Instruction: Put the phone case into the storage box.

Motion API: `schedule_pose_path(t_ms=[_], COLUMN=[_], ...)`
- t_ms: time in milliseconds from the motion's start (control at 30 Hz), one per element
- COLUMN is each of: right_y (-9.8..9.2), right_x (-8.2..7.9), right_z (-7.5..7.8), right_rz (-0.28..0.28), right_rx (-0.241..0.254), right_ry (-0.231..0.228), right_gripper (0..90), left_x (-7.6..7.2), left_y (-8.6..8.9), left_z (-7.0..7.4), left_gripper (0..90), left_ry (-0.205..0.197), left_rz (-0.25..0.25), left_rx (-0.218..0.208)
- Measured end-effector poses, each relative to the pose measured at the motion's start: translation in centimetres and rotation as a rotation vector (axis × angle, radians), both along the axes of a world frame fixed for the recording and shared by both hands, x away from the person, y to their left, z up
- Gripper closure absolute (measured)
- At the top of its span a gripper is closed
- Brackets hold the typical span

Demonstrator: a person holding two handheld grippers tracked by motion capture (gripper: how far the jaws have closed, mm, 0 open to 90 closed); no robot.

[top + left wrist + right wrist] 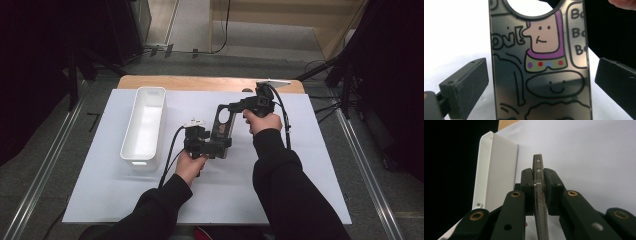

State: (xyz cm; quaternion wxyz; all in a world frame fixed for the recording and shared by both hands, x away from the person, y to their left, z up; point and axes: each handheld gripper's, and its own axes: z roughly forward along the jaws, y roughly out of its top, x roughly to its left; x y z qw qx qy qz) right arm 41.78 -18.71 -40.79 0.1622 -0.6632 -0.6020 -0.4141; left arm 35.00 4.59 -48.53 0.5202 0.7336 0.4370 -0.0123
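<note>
White sheeting (300, 165) covers the tabletop, with dark floor and black stands around it. Nearest the person, two black sleeves come in from the bottom edge of the high view. The left gripper (218, 147) sits low at the centre of the sheet, its jaws apart: in the left gripper view both black pads (466, 87) stand clear of the thing between them, with white showing on either side. That thing is a flat, glossy dark phone case printed with cartoon figures and a round camera hole (540, 75), held upright above the sheet; the left jaws flank its lower end without touching it. Farther on, the right gripper (225, 107) is clamped on the case's upper end, and the right gripper view looks straight down the thin edge (539, 195) squeezed between its two pads. Beyond and to the person's left, a long white plastic bin (145, 125) lies open on the sheet, well apart from both tools, with a strip of bare wooden table edge (210, 83) at the far side.

With only one tool gripping, and on a narrow slippery edge, the case could pivot or slide out if the right hand tilts or jerks. Should the left jaws close off-centre, they might twist it out of that single grip
</note>
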Motion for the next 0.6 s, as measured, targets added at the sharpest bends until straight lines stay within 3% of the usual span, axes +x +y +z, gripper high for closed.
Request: schedule_pose_path(t_ms=[100,267,367,433,600], right_y=[-0.2,-0.7,-0.9,-1.1,-1.5], right_x=[0.0,-0.2,-0.3,-0.4,-0.6], right_z=[0.1,0.3,0.4,0.5,0.8], right_rz=[0.004,0.012,0.015,0.019,0.028], right_rx=[-0.006,-0.023,-0.030,-0.037,-0.056], right_ry=[-0.001,-0.011,-0.018,-0.024,-0.042], right_gripper=[77.4,77.5,77.5,77.5,77.5], left_x=[0.0,0.0,-0.1,-0.2,-0.3], left_y=[0.1,0.0,-0.4,-0.4,0.0], left_z=[0.0,0.3,0.8,1.2,1.7], left_gripper=[0.0,5.8,5.9,5.9,5.9], left_ry=[0.021,0.039,0.034,0.028,0.021], left_rz=[-0.006,-0.029,-0.052,-0.069,-0.101], left_rx=[0.022,0.008,0.077,0.095,0.064])
